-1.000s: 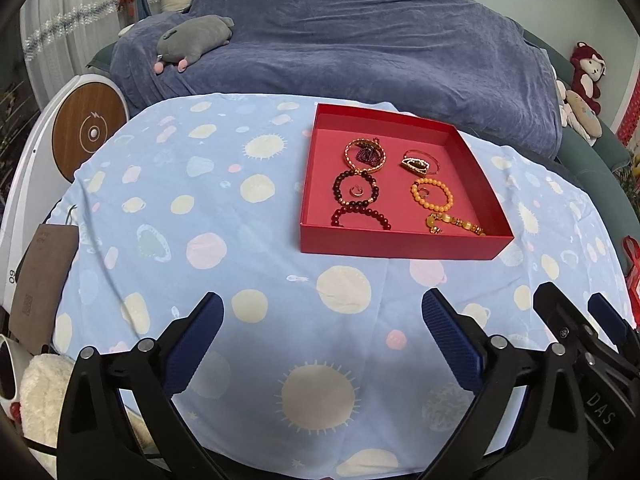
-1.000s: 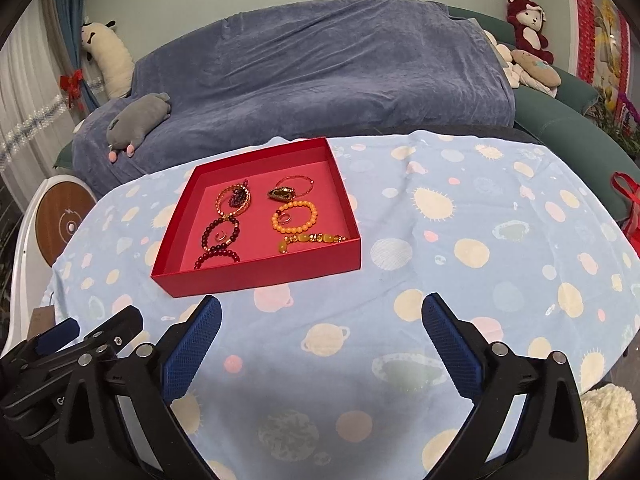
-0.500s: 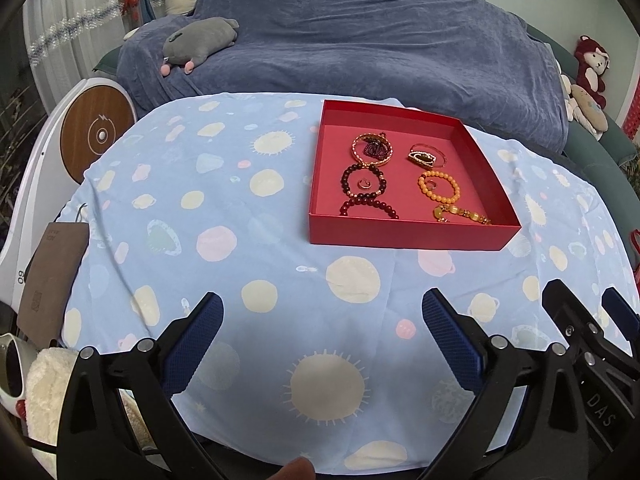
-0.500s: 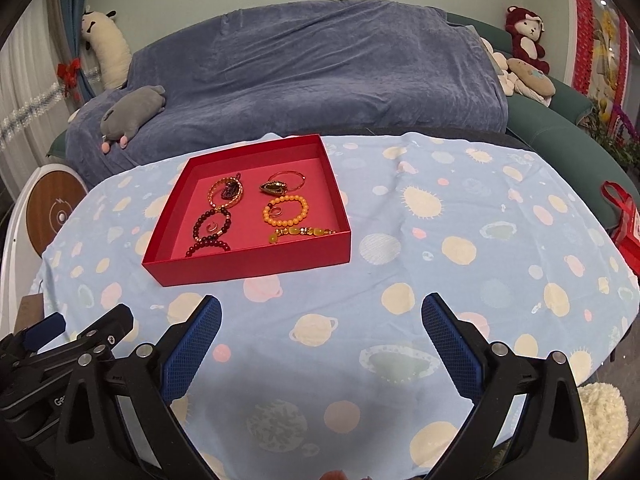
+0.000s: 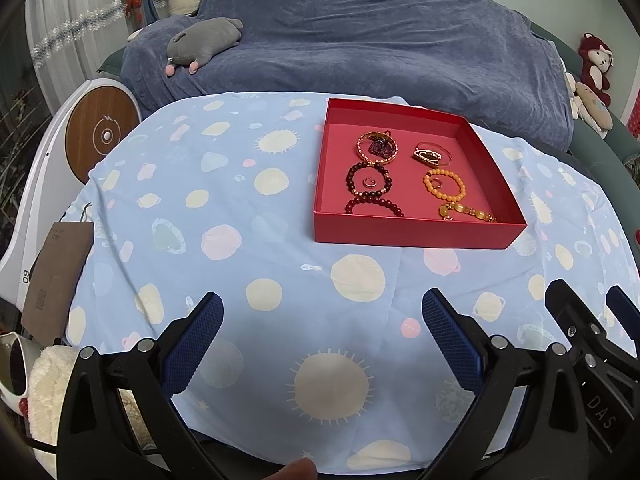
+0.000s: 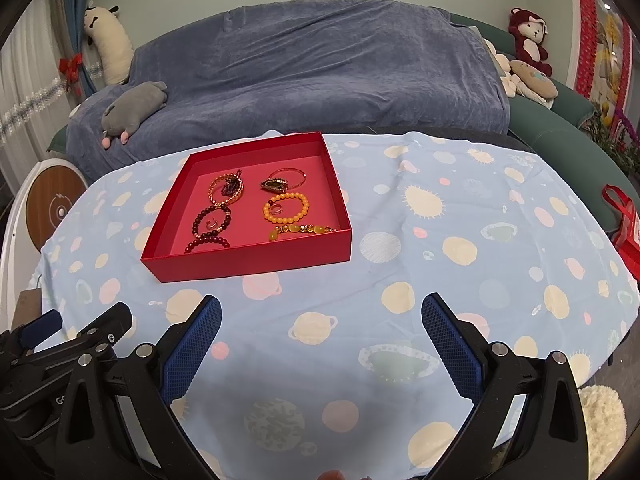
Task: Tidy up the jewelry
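Observation:
A red open box [image 5: 412, 236] [image 6: 248, 258] sits on a table with a blue planet-print cloth [image 5: 240, 208] [image 6: 440, 240]. Inside lie several bracelets: a gold one with purple beads [image 5: 377, 148] [image 6: 226, 190], a dark red bead one [image 5: 368, 184] [image 6: 212, 220], an orange bead one [image 5: 444, 186] [image 6: 286, 208], an amber one [image 5: 466, 212] [image 6: 304, 230] and a thin bangle with a dark piece [image 5: 430, 155] [image 6: 280, 182]. My left gripper [image 5: 320, 316] and right gripper [image 6: 320, 316] are both open and empty, at the table's near edge, well short of the box.
A blue-covered sofa [image 5: 360, 40] [image 6: 320, 60] stands behind the table with a grey plush [image 5: 204, 38] [image 6: 134, 106] on it. A white device with a wooden disc [image 5: 102, 134] is at the left. A red bag [image 6: 624, 224] hangs at the right.
Both grippers have drawn back and risen a little, so the box appears smaller and farther. Both stay open and empty.

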`<act>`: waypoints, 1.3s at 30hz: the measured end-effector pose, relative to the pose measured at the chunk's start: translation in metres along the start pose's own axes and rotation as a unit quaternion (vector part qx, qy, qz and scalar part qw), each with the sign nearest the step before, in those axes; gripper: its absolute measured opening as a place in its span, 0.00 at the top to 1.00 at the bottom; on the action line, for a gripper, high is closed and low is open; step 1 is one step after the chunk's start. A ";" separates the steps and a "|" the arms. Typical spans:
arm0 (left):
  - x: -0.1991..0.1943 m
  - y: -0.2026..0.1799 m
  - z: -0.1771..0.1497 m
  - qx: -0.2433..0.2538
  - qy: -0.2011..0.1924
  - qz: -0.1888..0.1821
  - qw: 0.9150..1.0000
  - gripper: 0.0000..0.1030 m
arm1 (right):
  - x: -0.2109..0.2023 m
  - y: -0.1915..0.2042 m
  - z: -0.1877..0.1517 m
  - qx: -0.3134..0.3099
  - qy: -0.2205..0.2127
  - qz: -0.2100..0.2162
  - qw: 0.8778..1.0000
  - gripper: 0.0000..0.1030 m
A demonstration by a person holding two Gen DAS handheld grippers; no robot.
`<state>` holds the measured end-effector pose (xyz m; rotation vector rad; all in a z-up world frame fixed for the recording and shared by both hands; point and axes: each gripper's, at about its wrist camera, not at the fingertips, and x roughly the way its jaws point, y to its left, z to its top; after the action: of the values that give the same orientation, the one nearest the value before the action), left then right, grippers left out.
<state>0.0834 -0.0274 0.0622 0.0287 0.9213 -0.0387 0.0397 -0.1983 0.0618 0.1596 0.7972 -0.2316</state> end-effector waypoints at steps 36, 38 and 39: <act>-0.003 -0.002 0.005 0.009 -0.003 0.020 1.000 0.07 | 0.001 0.001 0.002 -0.004 -0.001 -0.003 1.000 0.06; -0.004 -0.002 0.005 0.009 -0.003 0.021 1.000 0.07 | 0.001 0.002 0.002 -0.004 -0.001 -0.002 1.000 0.06; -0.004 -0.002 0.005 0.009 -0.003 0.021 1.000 0.07 | 0.001 0.002 0.002 -0.005 -0.002 -0.002 1.000 0.06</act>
<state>0.0851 -0.0294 0.0680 0.0644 0.9146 -0.0082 0.0424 -0.1972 0.0628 0.1488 0.7954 -0.2323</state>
